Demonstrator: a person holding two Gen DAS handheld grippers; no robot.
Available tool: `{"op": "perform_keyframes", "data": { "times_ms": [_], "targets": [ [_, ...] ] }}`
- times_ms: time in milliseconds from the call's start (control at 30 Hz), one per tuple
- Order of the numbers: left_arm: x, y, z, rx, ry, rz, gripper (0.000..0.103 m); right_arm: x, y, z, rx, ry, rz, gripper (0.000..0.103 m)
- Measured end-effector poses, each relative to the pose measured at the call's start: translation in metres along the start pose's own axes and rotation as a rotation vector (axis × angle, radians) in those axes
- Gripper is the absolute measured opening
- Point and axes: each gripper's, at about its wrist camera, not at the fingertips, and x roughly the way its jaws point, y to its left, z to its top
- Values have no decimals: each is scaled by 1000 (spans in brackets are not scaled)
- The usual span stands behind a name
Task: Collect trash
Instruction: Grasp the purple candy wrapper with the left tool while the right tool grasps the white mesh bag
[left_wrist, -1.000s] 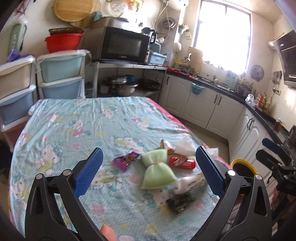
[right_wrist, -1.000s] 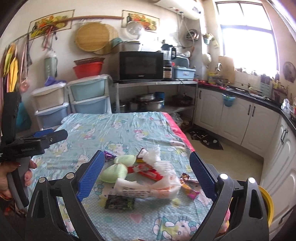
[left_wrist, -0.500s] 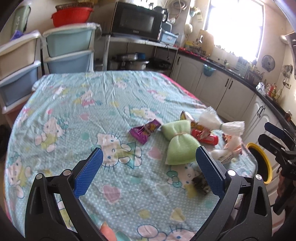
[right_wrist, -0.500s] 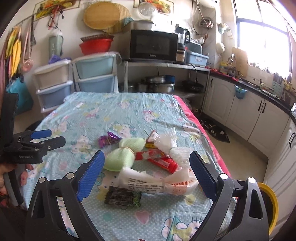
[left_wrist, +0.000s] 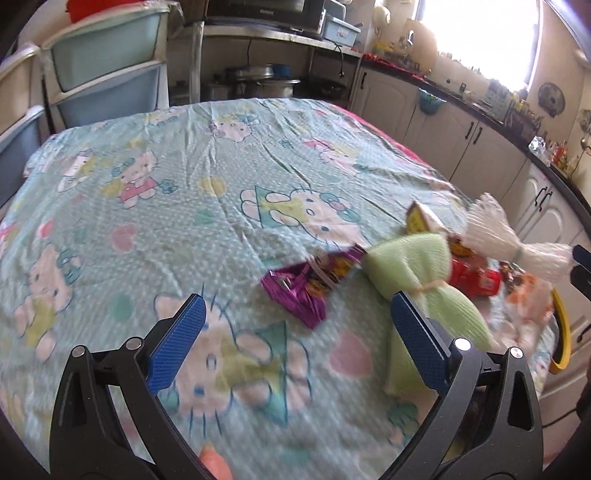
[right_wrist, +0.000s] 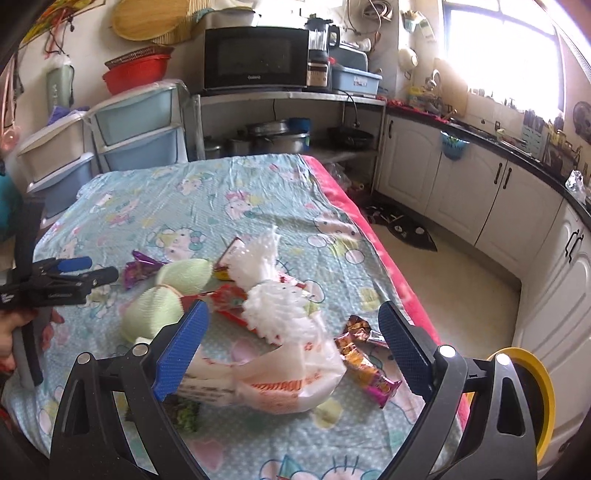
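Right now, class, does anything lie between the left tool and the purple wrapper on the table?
Nothing visible does. The open left tool faces the purple wrapper across bare tablecloth; the green pouch lies beside it, to its right.

Black microwave (right_wrist: 256, 58) on metal shelf, blender (right_wrist: 319, 55) just right of it, pots (right_wrist: 273, 138) on shelf below. Stacked plastic drawers (right_wrist: 138, 125) left of shelf, red basin (right_wrist: 135, 75) on top. White cabinets (right_wrist: 461, 184) along right wall under dark counter. Bright window (right_wrist: 502, 48) above. Cartoon-cat cloth (left_wrist: 184, 192) over table. Dark mat (right_wrist: 400, 225) on floor.
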Motion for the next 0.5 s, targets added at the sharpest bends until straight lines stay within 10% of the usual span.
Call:
{"op": "perform_keyframes", "data": {
  "times_ms": [500],
  "targets": [
    [55, -7, 19, 152, 94, -85, 55, 28, 1, 11, -66, 70, 80, 57]
  ]
}}
